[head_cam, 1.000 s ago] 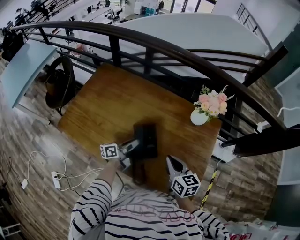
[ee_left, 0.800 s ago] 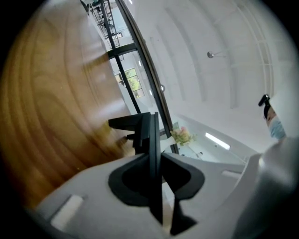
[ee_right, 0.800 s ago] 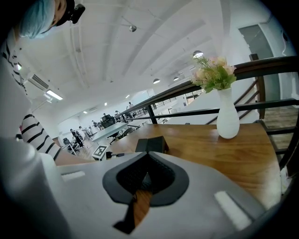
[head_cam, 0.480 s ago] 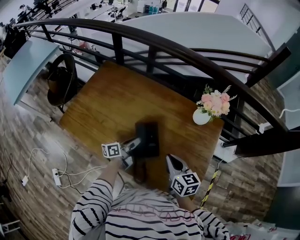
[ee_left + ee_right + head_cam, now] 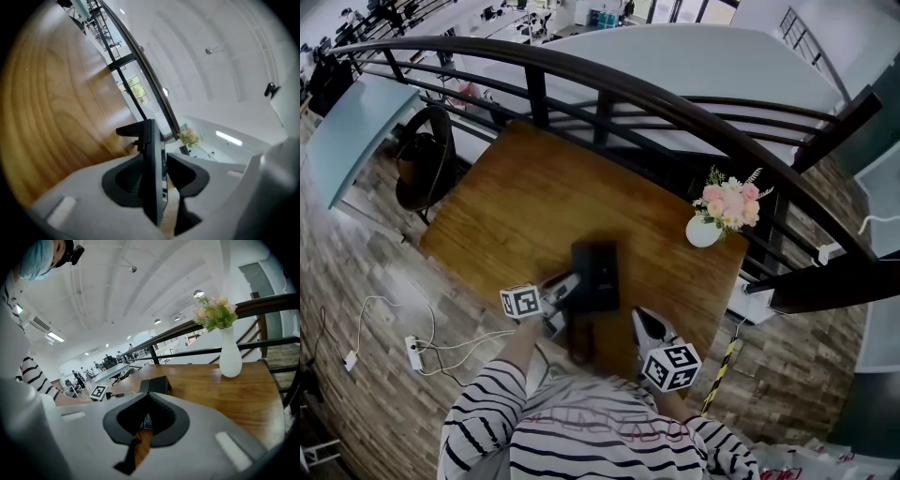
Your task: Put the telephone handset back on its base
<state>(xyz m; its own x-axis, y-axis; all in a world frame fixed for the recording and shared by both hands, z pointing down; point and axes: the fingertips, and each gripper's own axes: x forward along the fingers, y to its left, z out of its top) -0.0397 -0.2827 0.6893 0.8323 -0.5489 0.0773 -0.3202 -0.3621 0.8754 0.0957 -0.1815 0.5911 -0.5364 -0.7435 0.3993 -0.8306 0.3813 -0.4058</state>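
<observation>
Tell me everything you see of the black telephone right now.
The black telephone is a flat, dark, plastic-looking slab resting on the brown wooden table near the front edge. In the left gripper view it shows edge-on between the left tongs, whose jaws are opening. Handset and base can't be told apart.

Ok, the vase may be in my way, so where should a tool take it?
I'd take the white vase at its slim neck, just below the flowers, coming in level across the table. It stands upright, the flowers cover its top, and the railing runs close behind it.
</observation>
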